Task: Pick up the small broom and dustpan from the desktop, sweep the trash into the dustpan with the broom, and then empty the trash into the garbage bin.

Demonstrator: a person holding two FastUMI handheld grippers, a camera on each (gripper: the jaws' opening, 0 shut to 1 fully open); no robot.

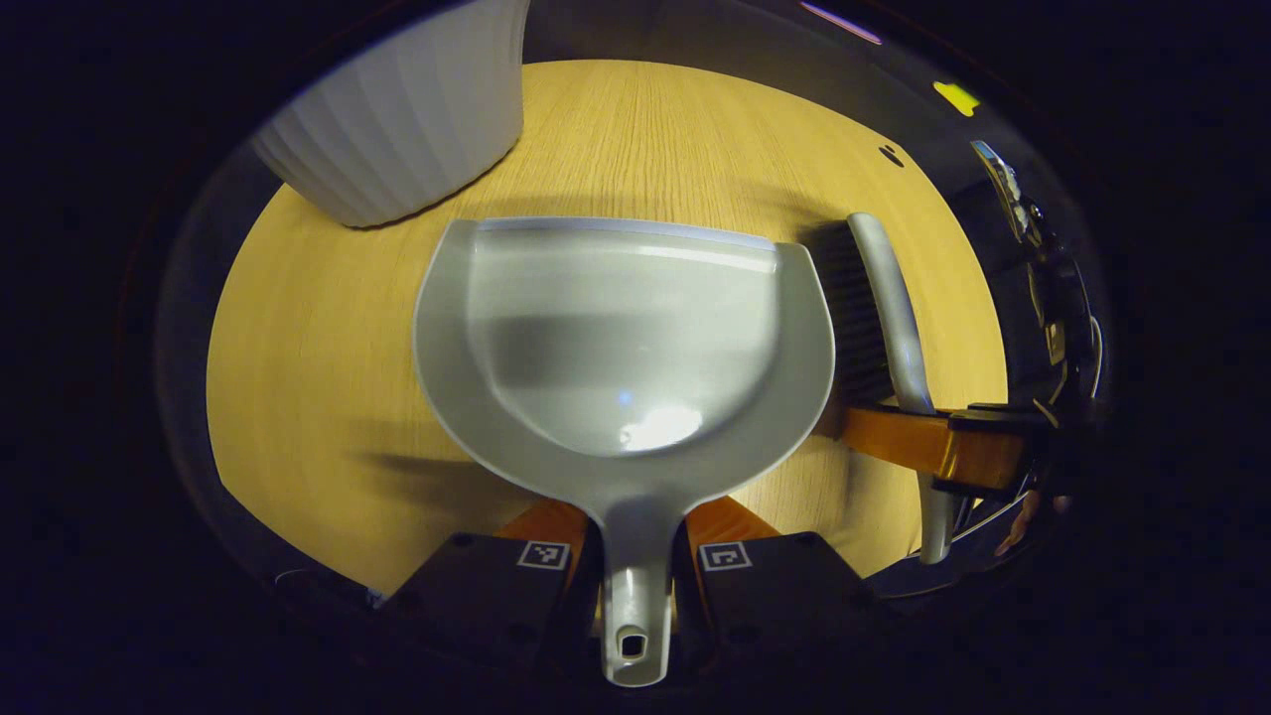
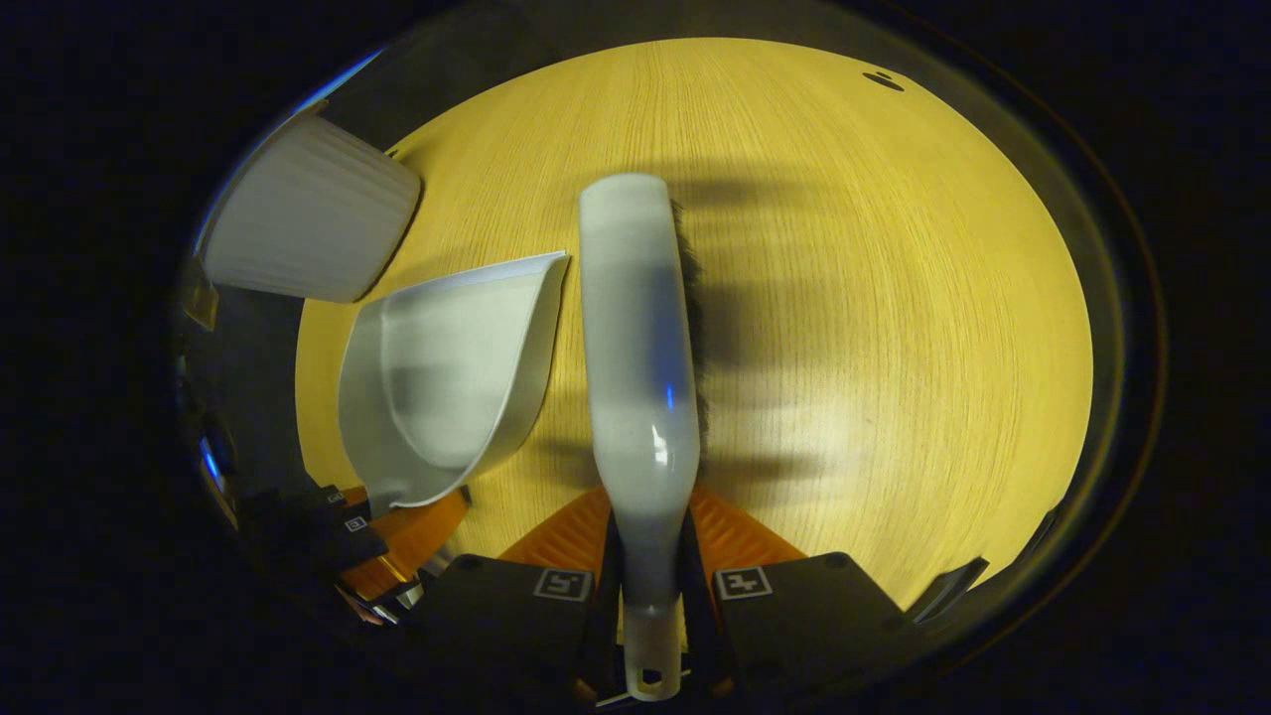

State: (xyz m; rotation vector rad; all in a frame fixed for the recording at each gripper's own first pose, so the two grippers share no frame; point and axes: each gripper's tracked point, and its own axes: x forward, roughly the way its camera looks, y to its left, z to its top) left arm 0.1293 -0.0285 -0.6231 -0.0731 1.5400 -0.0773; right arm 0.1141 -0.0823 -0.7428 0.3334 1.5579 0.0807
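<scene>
Dustpan (image 1: 635,397) handle between clamped left jaws, broom (image 2: 640,377) handle between clamped right jaws, bin (image 1: 407,109) beyond.

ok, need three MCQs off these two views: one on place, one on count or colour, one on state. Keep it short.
1. Where is the broom relative to the dustpan in the left gripper view?
A. to its right
B. inside it
C. to its left

2. How many white ribbed bins stand on the table?
A. two
B. one
C. three

3. What is the right gripper doing?
A. open above the table
B. shut on the dustpan handle
C. shut on the broom handle

Answers: 1 A, the broom lies past the dustpan's right rim. 2 B, one bin shows at upper left. 3 C, both fingers press the broom handle; the left gripper clamps the dustpan.
</scene>
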